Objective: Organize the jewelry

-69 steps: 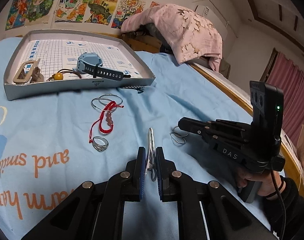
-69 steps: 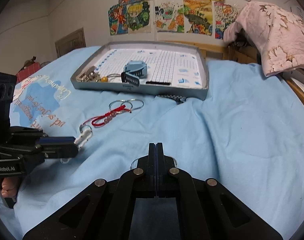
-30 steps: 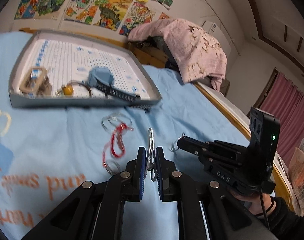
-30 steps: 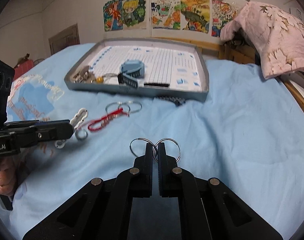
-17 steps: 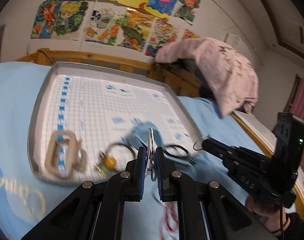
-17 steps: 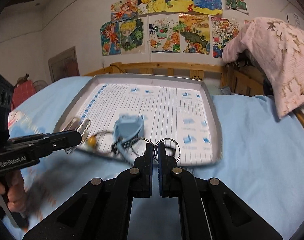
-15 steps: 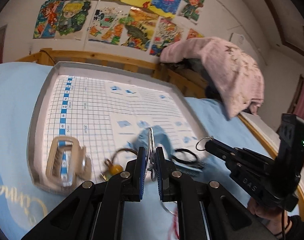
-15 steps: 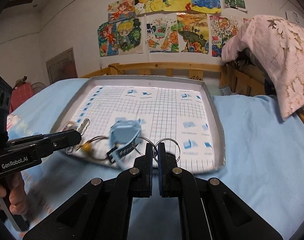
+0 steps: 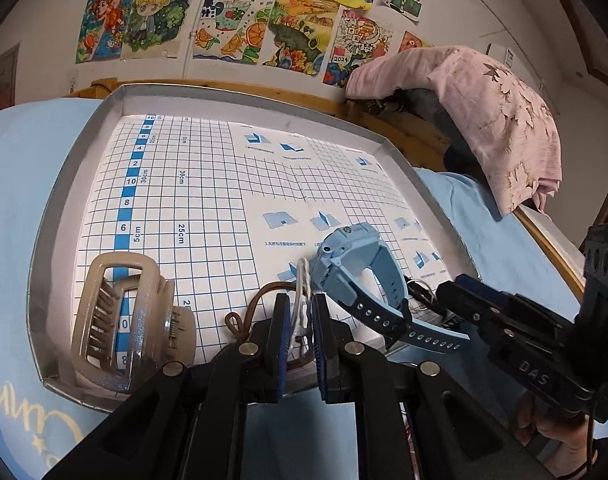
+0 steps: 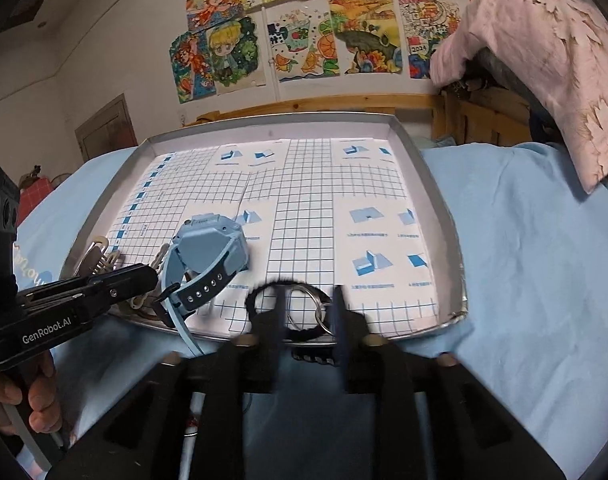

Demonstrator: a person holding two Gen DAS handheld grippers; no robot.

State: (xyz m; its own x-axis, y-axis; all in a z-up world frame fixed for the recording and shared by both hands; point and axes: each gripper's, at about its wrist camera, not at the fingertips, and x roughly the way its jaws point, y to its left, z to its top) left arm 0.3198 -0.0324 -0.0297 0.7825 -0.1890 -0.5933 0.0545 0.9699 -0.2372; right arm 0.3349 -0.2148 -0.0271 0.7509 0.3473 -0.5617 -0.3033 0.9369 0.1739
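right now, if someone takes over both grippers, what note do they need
Left claw: shut on a white clip, over the tray's near edge beside the blue watch.
Right claw: open, blurred; the silver rings appear to lie in the tray between its fingers.
Done: watch, beige hair clip, brown cord and rings are in the tray.
Left: set the white clip down in the tray; a dark chain lies on the bedspread just outside the near rim.
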